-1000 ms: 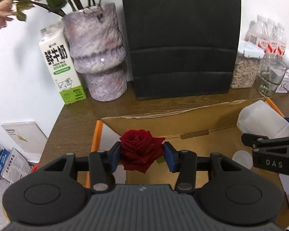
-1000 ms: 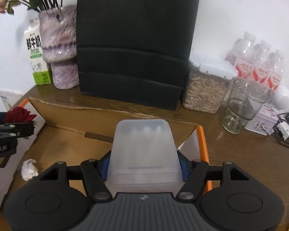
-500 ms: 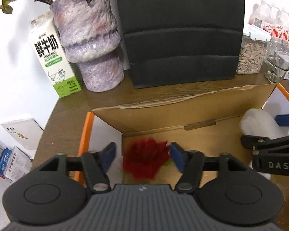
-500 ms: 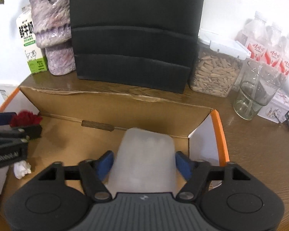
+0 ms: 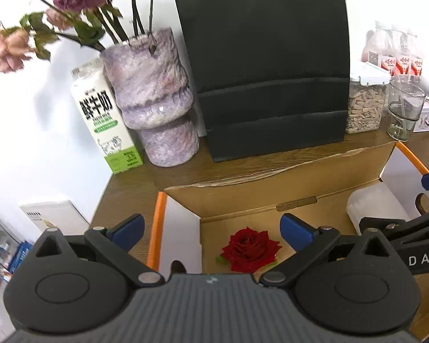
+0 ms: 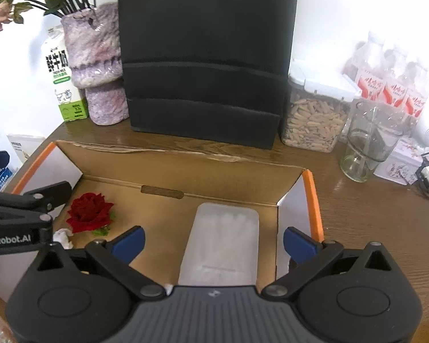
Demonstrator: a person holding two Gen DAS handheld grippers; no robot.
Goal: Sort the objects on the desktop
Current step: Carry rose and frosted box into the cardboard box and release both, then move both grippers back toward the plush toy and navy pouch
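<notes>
Now red rose, petals open, green leaf; frosted translucent box.

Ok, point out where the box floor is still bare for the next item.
Inside the cardboard box, the floor is bare between the red rose and the translucent plastic case, and along the back wall behind both. The left corner is crowded: rose plus a crumpled white scrap. The case fills the right end.
</notes>
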